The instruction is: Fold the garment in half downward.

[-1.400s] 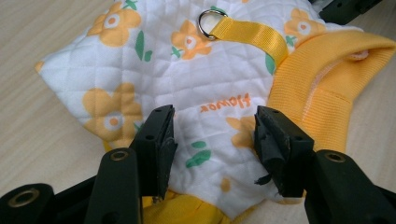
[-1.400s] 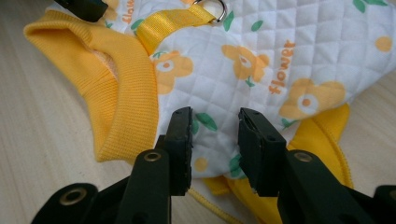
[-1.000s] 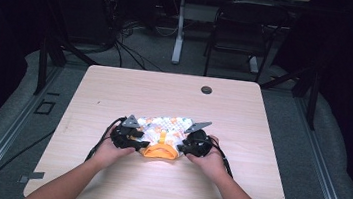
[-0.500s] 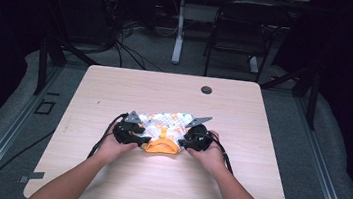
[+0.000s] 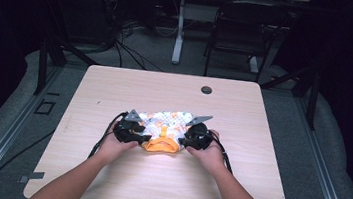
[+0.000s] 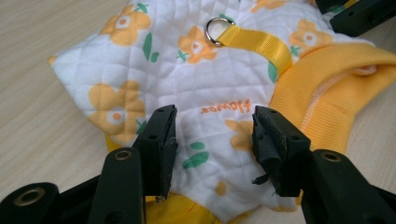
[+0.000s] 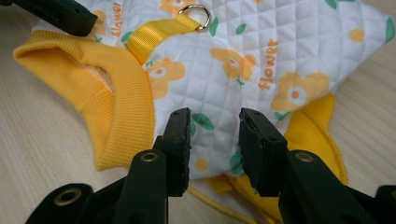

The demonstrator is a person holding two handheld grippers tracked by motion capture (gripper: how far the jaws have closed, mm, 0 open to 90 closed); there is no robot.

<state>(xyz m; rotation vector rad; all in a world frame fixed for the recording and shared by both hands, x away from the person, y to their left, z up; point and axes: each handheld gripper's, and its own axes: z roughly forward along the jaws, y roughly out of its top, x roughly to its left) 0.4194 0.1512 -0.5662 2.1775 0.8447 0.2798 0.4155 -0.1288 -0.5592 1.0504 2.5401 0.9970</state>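
a small quilted pet vest [image 5: 167, 123], white with orange flowers and a yellow ribbed collar [image 5: 160, 145], lies flat on the wooden table [image 5: 243, 112], in its near middle, between the two grippers. the left gripper [image 6: 212, 140] sits at the vest's left side with its jaws spread partway; the quilted cloth lies in the gap between the pads [image 6: 161, 140], and whether they are touching the fabric cannot be told from these views. the right gripper [image 7: 214, 140] stands at the vest's right side, its jaws parted a little less wide, the cloth edge between them, again not clearly pinched. a yellow webbing strap [image 6: 259, 42] with a metal d-ring [image 6: 215, 31] runs along the vest's back toward the collar. in the high view both hands [image 5: 119, 146] hold the grippers just beside the collar.
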